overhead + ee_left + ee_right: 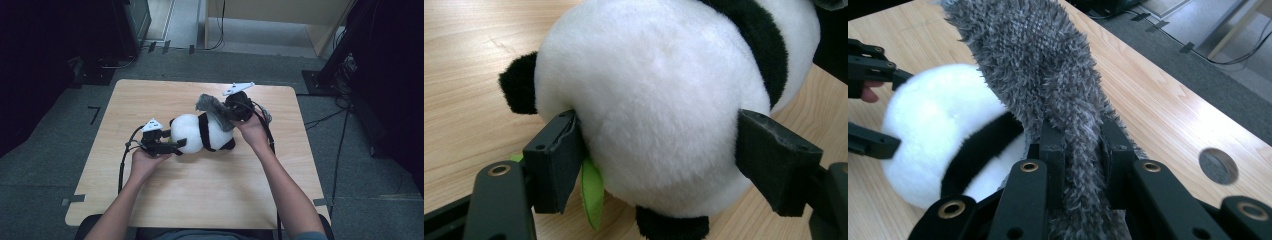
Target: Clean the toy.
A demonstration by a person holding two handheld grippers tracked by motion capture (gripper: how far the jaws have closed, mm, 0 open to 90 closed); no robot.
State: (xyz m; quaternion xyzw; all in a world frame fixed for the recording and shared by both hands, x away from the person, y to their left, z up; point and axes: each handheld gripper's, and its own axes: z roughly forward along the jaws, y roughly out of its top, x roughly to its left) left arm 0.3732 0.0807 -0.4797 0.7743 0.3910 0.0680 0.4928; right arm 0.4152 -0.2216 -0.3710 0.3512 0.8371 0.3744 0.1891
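Observation:
A black-and-white panda plush (192,131) lies on its side in the middle of the wooden table (200,200). My left gripper (177,145) comes at it from the left. In the left gripper view its two pads (559,155) touch the fur on either side of the round white head (659,90). A green felt leaf (592,192) pokes out by the left pad. My right gripper (231,112) is shut on a shaggy grey cloth strip (210,106) that hangs over the panda's back. In the right gripper view the strip (1038,60) runs up from between the jaws (1080,132).
A round cable hole (1218,166) sits in the table near its far right side. Grey carpet surrounds the table, with cables (330,117) on the right. Dark equipment stands (345,45) are at the back corners, with a light wooden unit (280,15) between them.

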